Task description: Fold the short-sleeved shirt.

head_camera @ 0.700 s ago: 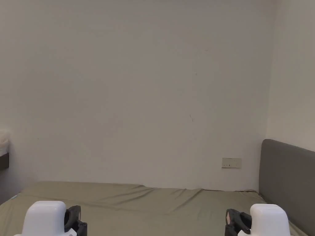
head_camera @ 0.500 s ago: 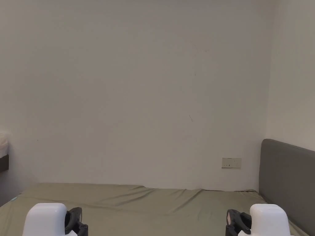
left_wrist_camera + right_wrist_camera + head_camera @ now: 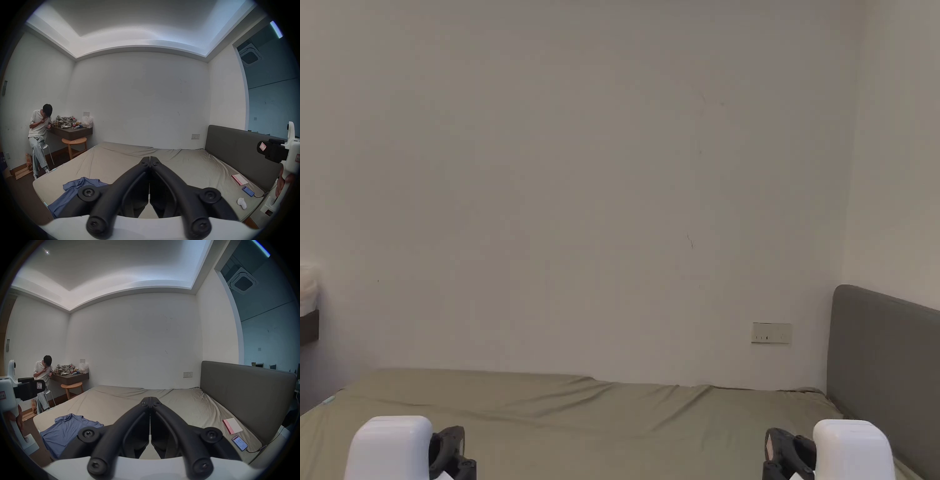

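A blue short-sleeved shirt (image 3: 68, 431) lies crumpled near the left front corner of the olive bed (image 3: 113, 400); in the left gripper view the shirt (image 3: 76, 191) is partly hidden behind the jaws. My left gripper (image 3: 149, 159) is held above the bed, its jaws pressed together with nothing between them. My right gripper (image 3: 150, 400) is also shut and empty, level with the left. Both hover well above the shirt. In the head view the left gripper's body (image 3: 394, 447) and the right gripper's body (image 3: 850, 450) peek up at the bottom edge.
A grey headboard (image 3: 243, 395) runs along the bed's right side, with a pink book (image 3: 232, 426), a phone on a cable (image 3: 240, 443) and a white sock (image 3: 242, 203) beside it. A person (image 3: 39, 129) sits at a wall desk (image 3: 71, 132) by a round wooden stool (image 3: 75, 142).
Both grippers sit slightly lower in the head view than before; the picture has shifted a little, so the camera has moved. Nothing has been grasped.
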